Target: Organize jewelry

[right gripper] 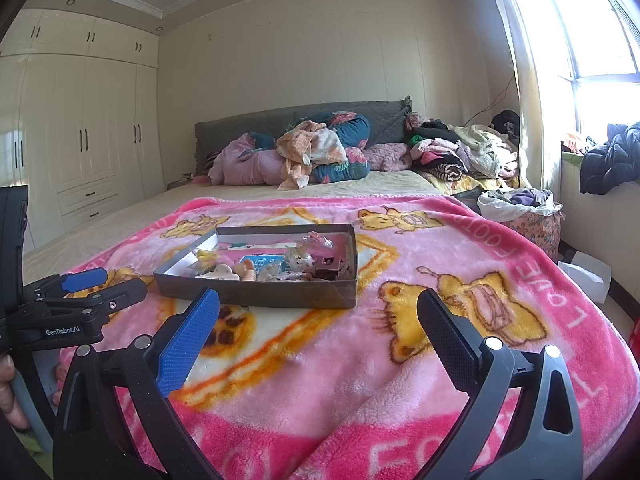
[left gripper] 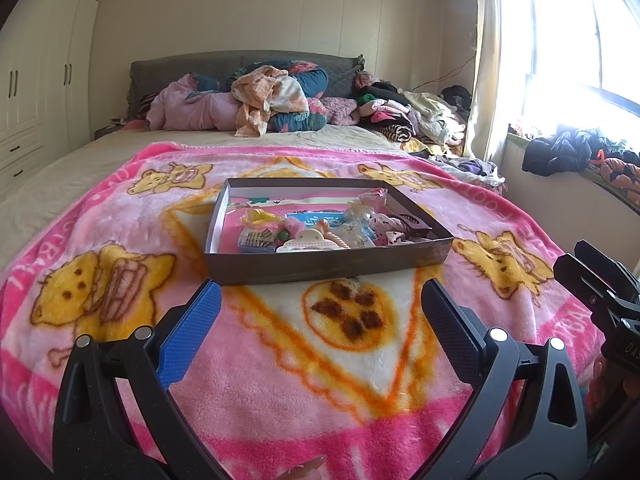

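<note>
Meanwhile, left wrist view: left gripper [left gripper: 320, 312] jaws wide apart, empty; shallow box [left gripper: 328, 265] of jumbled jewelry [left gripper: 316, 232] ahead on soft blanket [left gripper: 120, 208]. Risk: box tipping if nudged.
Right wrist view: right gripper [right gripper: 319, 320] likewise gaping, empty; box left of centre. Risk: tangled pieces snagging together.

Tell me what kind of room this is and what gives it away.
A bedroom in a home, most likely. A bed with a padded grey headboard fills the room, built-in wardrobes line the wall, and clothes are heaped near the window.
</note>
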### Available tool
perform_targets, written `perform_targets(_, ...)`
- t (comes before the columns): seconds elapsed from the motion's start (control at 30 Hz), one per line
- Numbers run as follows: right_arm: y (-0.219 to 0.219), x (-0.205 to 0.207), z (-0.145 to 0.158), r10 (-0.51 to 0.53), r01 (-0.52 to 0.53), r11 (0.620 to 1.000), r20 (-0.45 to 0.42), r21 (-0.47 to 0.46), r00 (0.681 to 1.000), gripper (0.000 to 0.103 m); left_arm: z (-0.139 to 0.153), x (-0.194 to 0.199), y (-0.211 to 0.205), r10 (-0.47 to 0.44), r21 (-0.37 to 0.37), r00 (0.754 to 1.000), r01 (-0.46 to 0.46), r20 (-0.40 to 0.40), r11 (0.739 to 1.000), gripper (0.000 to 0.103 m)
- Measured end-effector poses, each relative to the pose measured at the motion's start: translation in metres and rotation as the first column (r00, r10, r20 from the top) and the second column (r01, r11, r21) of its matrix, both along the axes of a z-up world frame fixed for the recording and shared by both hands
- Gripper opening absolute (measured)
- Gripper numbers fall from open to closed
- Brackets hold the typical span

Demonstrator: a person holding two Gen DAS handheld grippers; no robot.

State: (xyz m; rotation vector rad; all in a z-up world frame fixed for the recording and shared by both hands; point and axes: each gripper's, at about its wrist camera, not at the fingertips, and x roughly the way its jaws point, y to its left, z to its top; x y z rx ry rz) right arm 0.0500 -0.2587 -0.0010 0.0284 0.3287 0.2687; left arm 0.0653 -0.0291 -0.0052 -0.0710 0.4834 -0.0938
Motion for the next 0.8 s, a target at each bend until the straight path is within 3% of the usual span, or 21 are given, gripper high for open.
perform_targets(0.8, 0.0027, 0.0, 0.0011, 0.002, -0.002, 1.0, 0.0, -0.003, 1.0, 0.097, 0.0001, 0.0, -0.0003, -0.002, -0.001, 1.0, 0.002, 0.0, 1.0, 0.092)
